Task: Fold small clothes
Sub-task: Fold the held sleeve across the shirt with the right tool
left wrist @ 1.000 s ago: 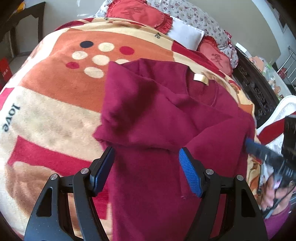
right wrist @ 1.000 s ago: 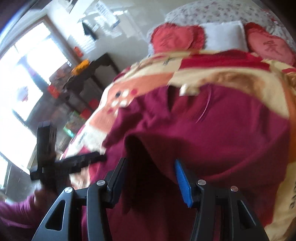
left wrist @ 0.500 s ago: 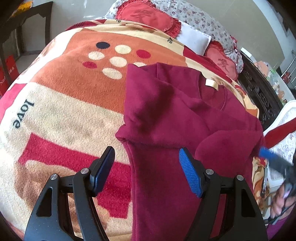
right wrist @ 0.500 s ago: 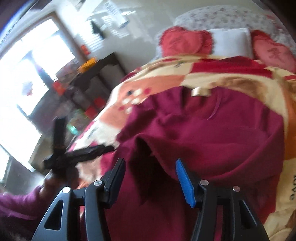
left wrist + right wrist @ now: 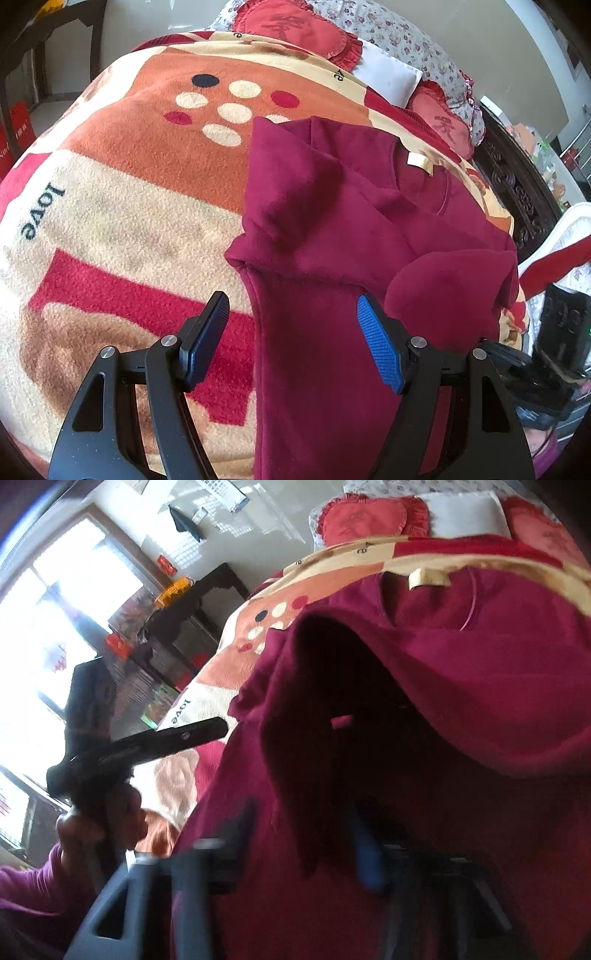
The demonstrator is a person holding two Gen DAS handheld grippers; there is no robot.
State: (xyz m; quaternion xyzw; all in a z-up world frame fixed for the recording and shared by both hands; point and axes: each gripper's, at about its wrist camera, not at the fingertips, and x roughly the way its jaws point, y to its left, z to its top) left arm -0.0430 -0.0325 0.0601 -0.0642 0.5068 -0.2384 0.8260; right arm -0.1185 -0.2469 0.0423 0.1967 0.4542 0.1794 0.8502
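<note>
A dark red sweater [image 5: 332, 229] lies on a patterned blanket [image 5: 129, 177] on a bed, both sleeves folded in over its body, a cream label at the collar. My left gripper [image 5: 291, 332] is open and empty, hovering above the sweater's left side edge near the hem. My right gripper [image 5: 303, 849] is blurred but open, low over the sweater [image 5: 461, 686] by the folded right sleeve, holding nothing. The left gripper also shows in the right wrist view [image 5: 177, 738], held in a hand.
Red heart-shaped cushions [image 5: 295, 29] and a white pillow [image 5: 388, 74] lie at the bed's head. A dark carved bed frame [image 5: 517, 192] runs along the right. A dark table [image 5: 195, 609] and bright windows stand to the left of the bed.
Both grippers have drawn back from the sweater toward the hem. The right gripper has dropped lower and closer to the fabric. The sweater lies as before.
</note>
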